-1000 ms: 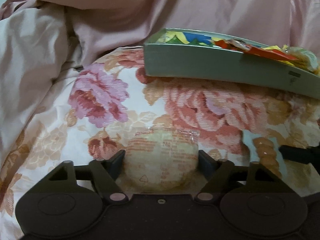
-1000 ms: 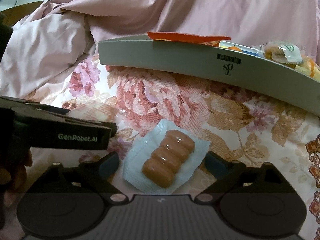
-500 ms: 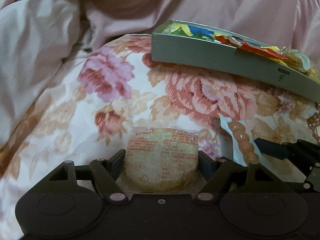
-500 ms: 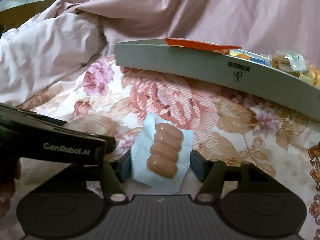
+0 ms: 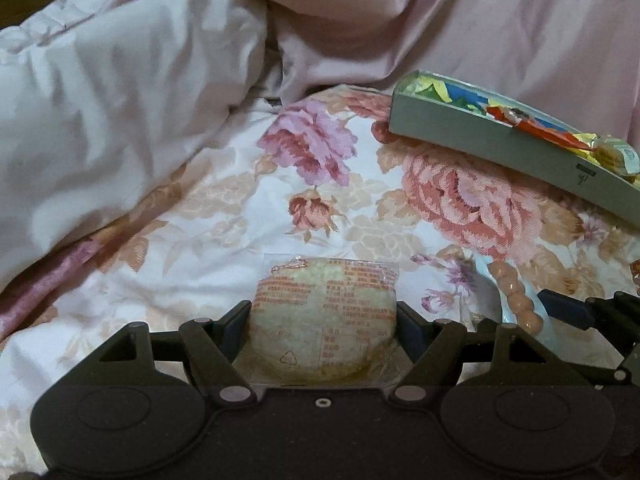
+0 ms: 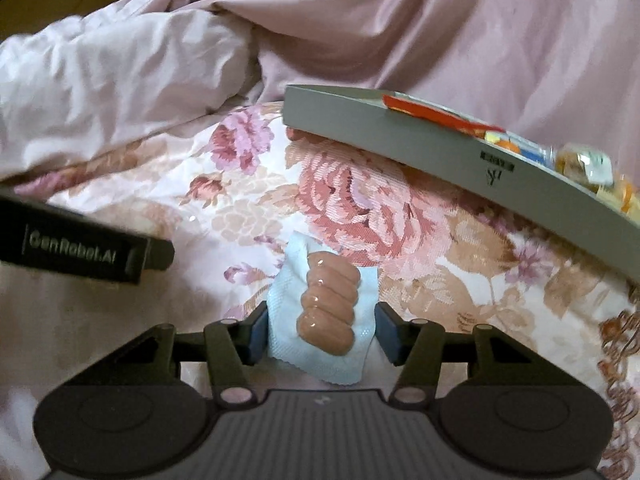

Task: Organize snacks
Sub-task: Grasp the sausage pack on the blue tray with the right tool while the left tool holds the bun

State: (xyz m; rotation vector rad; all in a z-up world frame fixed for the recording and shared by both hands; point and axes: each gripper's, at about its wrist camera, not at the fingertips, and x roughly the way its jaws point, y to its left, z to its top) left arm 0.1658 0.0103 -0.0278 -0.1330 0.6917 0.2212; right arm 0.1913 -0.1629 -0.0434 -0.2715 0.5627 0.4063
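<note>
Both tongs are loaded and the step in hand looks like the carry to the shallow grey cardboard box [image 5: 492, 142], which sits on the floral bedspread [image 5: 224, 216] with bright wrappers already heaped inside.

The left tongs [image 5: 323, 316] are closed on the round pale cake in its clear printed wrapper [image 5: 326, 312], well short of the box and to its left. The right tongs [image 6: 320, 330] pinch the pale blue sachet of linked brown sausages [image 6: 326, 310], also short of the box's near wall; the sachet's edges curl between the pads, so the hold is probably on film rather than on the sausages, though the contact itself is hard to make out.

To do it well, lift each snack clear of the box's near wall before moving over it, keep the two tongs from crossing, and release low onto a bare patch inside the box, since the pile at its right end already rides above the rim.
</note>
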